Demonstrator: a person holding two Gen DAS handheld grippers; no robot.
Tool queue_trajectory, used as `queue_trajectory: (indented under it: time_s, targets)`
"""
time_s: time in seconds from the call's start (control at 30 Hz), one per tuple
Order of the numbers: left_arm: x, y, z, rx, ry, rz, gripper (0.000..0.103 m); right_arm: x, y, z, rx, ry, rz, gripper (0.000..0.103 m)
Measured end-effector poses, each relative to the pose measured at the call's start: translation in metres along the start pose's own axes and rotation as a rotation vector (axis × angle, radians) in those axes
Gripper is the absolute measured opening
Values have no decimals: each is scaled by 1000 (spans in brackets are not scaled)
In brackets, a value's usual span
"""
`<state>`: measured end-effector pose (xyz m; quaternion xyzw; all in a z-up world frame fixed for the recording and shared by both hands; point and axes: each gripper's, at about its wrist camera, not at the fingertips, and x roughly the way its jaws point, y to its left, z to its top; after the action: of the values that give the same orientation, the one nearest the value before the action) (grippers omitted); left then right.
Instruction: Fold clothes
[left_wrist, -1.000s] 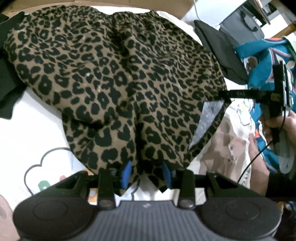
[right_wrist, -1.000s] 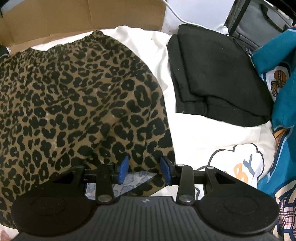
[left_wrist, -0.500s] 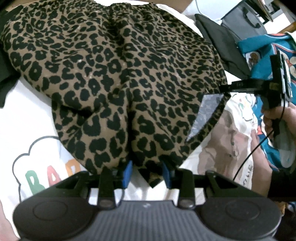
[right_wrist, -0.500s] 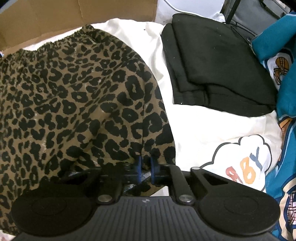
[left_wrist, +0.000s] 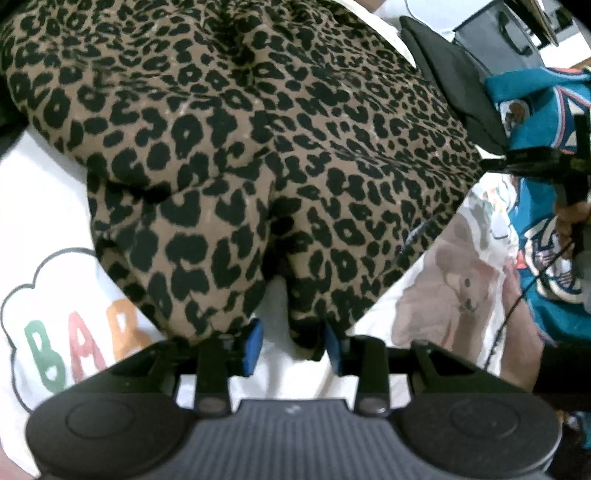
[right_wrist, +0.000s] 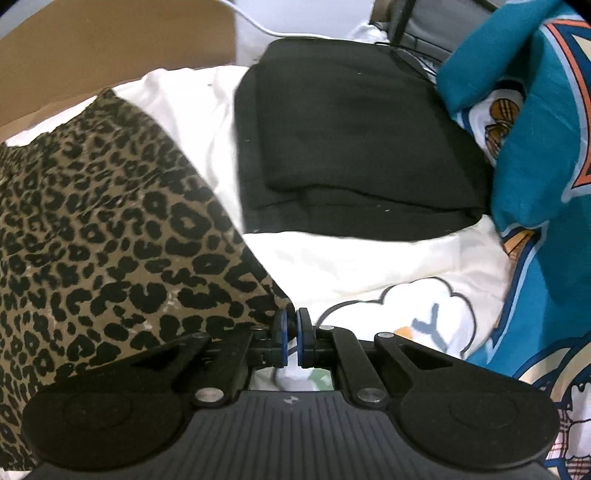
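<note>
My right gripper (right_wrist: 291, 338) pinches the leopard skirt (right_wrist: 110, 236) corner, fabric stretching leftward toward my half-open left gripper (left_wrist: 291, 341) straddling its hem.

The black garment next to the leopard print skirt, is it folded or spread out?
Folded. The black garment lies as a compact stack on the white sheet, with layered edges showing along its near side.

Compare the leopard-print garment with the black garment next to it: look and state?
The leopard-print garment is tan with black spots; the black garment is plain. The leopard-print garment lies spread out and rumpled, its corner pinched in the right gripper; the black garment is already folded into a neat stack, with no gripper on it. Both rest on the white printed sheet.
</note>
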<state>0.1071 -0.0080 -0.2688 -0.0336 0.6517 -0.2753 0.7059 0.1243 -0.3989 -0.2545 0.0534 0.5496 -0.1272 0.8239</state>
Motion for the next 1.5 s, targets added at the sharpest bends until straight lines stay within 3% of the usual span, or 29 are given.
queue_trajectory:
  time_s: [0.1, 0.2, 0.23, 0.53, 0.6, 0.67, 0.73, 0.8, 1.03, 1.2, 1.23, 1.27, 1.3, 1.33, 1.4, 1.5]
  targets:
    - [-3, 4, -3, -35, -6, -35, 38, 3, -11, 0, 99, 7, 64, 8]
    - [-9, 5, -3, -61, -20, -39, 39, -2, -18, -7, 192, -39, 139, 53]
    - [-11, 5, -2, -66, -29, -33, 40, -3, -19, -9, 204, -54, 159, 60]
    - [11, 2, 4, -183, -15, 27, 39, 14, -19, -22, 208, -93, 272, 62]
    - [15, 2, 2, -211, -2, 43, 34, 18, -22, -25, 222, -96, 293, 61]
    - [17, 0, 1, -231, 10, 53, 15, 24, -25, -29, 241, -88, 310, 47]
    - [16, -2, 1, -249, 24, 62, 10, 27, -29, -33, 243, -78, 296, 17]
    - [12, -7, 1, -261, 33, 67, 5, 26, -34, -35, 246, -75, 287, 3]
    - [-9, -33, -2, -223, 29, 83, 4, 5, -52, -21, 278, -80, 229, 0]
    - [-16, -36, 4, -208, 35, 106, 4, 5, -58, -11, 284, -24, 320, 1]
    - [-14, -34, 4, -206, 41, 114, 4, 7, -55, -11, 268, -30, 332, 8]
    - [-12, -33, 3, -204, 46, 121, 4, 10, -52, -12, 250, -40, 342, 21]
    - [-11, -32, 2, -202, 52, 129, 4, 13, -49, -13, 231, -49, 353, 55]
    - [-10, -30, 2, -200, 55, 134, 4, 15, -45, -15, 216, -62, 355, 73]
    - [-11, -29, 2, -193, 59, 141, 4, 21, -38, -20, 186, -65, 343, 73]
    - [-8, -31, 3, -179, 71, 163, 4, 33, -32, -28, 151, -39, 372, 63]
